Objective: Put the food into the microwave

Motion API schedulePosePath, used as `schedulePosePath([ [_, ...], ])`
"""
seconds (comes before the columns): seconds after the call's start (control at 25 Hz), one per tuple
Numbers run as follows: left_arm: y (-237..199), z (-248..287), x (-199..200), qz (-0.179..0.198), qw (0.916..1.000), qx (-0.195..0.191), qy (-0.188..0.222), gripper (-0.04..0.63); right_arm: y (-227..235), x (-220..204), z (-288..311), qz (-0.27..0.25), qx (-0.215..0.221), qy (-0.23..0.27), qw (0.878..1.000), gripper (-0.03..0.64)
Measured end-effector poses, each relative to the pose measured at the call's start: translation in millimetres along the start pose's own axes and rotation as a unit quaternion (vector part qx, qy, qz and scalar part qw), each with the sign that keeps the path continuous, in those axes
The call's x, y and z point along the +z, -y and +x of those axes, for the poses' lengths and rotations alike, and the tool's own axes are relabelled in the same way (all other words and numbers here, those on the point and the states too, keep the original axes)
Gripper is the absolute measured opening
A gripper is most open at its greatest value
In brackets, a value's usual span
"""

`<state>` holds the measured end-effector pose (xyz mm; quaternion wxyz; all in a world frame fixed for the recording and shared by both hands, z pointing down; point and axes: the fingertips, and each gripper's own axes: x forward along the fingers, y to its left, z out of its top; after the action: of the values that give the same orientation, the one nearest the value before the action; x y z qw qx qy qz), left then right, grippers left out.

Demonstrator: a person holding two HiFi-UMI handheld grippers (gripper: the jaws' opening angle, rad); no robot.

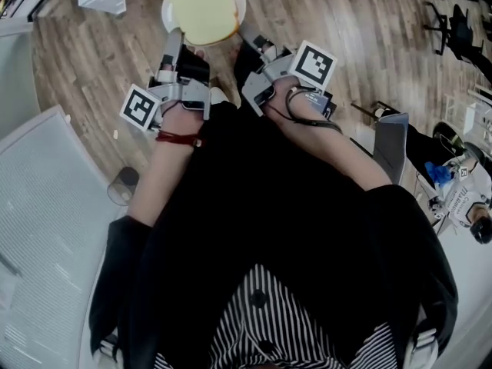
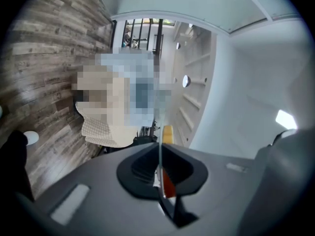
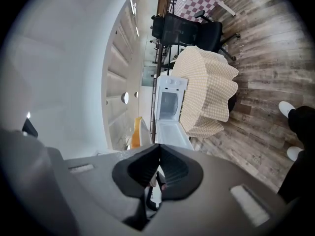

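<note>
A white plate point(image 1: 241, 6) carries a pale yellow slice of food point(image 1: 202, 8), and I hold it out over the wooden floor between both grippers. My left gripper point(image 1: 175, 43) is shut on the plate's left rim. In the left gripper view the plate point(image 2: 159, 132) runs edge-on between the shut jaws of the left gripper point(image 2: 160, 154), with the food point(image 2: 168, 133) just beyond. My right gripper point(image 1: 250, 35) is shut on the right rim. Past the right gripper point(image 3: 158, 149) stands a white microwave point(image 3: 170, 104) with its door hanging open.
The microwave sits on a table under a checked cloth point(image 3: 209, 90), with black office chairs point(image 3: 187, 28) behind it. In the head view a white tabletop point(image 1: 46, 229) lies at the left, a cluttered desk point(image 1: 461, 191) at the right, and a small dark round thing point(image 1: 123, 183) on the floor.
</note>
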<state>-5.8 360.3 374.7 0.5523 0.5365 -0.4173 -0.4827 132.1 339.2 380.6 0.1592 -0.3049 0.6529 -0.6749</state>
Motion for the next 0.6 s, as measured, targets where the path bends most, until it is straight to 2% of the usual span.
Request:
schedulePosePath([
  [0.12, 5.0, 26.2, 8.3, 0.008, 0.9999, 0.002, 0.015, 0.02, -10.4, 24.4, 23.0, 0.008, 0.011, -0.013, 1.0, 0.002],
  [0.4, 7.6, 16.8, 13.0, 0.031, 0.9982, -0.009, 0.051, 0.02, -15.4, 33.3, 30.3, -0.007, 0.044, -0.042, 0.998, 0.002],
  [0.6, 14.2, 35.1, 15.1, 0.032, 0.996, -0.019, 0.081, 0.021, -15.9, 56.5, 41.4, 0.001, 0.057, -0.057, 0.997, 0.002],
])
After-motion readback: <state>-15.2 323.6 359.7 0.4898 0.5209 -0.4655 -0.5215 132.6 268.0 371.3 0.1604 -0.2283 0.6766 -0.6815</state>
